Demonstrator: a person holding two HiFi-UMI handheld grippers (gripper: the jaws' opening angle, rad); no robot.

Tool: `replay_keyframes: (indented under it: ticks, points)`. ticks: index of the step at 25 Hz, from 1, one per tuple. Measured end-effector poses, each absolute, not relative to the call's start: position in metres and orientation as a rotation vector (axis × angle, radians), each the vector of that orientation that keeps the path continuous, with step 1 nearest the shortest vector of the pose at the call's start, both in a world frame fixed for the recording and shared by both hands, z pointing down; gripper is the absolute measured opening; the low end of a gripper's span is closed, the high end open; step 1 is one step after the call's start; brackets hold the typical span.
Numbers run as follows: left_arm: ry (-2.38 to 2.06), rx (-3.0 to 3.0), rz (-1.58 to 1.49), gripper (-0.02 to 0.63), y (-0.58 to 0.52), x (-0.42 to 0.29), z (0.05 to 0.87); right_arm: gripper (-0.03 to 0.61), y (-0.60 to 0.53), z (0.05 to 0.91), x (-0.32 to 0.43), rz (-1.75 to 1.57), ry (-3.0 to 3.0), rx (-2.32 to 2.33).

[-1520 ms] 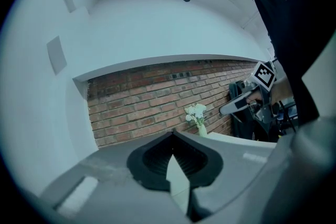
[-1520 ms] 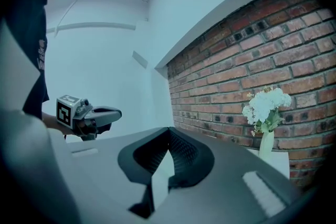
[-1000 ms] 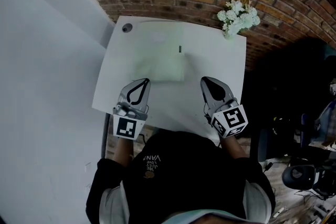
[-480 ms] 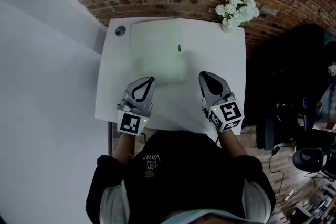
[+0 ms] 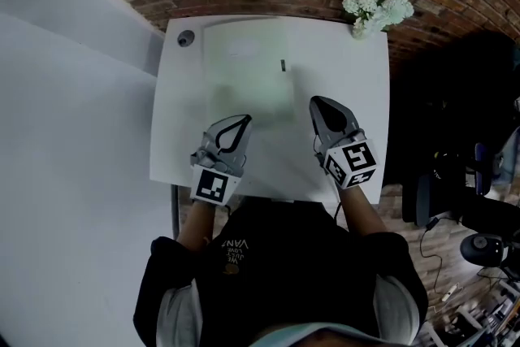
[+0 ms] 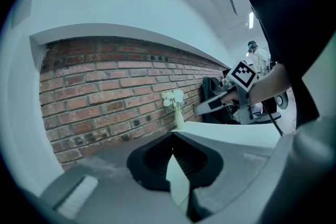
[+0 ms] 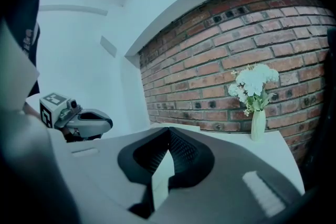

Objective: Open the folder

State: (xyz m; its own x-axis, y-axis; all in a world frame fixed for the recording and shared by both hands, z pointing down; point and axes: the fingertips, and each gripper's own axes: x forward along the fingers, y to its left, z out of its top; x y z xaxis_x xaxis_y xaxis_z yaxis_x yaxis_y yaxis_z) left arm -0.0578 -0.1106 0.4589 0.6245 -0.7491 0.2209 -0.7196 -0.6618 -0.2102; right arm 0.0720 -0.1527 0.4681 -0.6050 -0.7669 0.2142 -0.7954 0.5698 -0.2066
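Step in hand: approach, no contact yet. The folder lies flat and closed at upper centre of the white table, with a small dark tab near its right edge.

Left gripper: jaws together, nothing between them, tips just below the folder's lower edge. Right gripper: likewise closed and empty, just right of the lower right corner.

Next move, as I judge it: one claw must part its jaws and catch the cover's free edge, probably by the tab. The other pins the folder flat.

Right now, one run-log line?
left claw: shut, empty | right claw: shut, empty | folder: closed, flat on table
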Motion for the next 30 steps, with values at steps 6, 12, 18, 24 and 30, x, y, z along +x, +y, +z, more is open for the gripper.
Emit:
replay_keyframes:
  ticks: [6, 12, 18, 24, 30]
  points:
    - [1.192, -2.71, -0.552, 0.008, -0.113, -0.049, 0.479, 0.0, -0.172, 0.482, 0.069, 0.421, -2.667, 1.321]
    - [1.131, -2.769, -0.602, 0.011, -0.118, -0.031, 0.503, 0.0, -0.191, 0.504, 0.064, 0.424, -2.641, 1.291]
    - [1.089, -2.814, -0.596, 0.025, -0.128, -0.015, 0.517, 0.001, -0.212, 0.523, 0.066, 0.412, -2.6, 1.281]
    - [1.025, -2.828, -0.66, 0.102, -0.131, -0.003, 0.537, 0.0, -0.236, 0.539, 0.065, 0.398, -2.577, 1.256]
    - [0.958, -2.833, -0.748, 0.191, -0.13, 0.008, 0.559, 0.0, -0.258, 0.561, 0.057, 0.406, -2.563, 1.189]
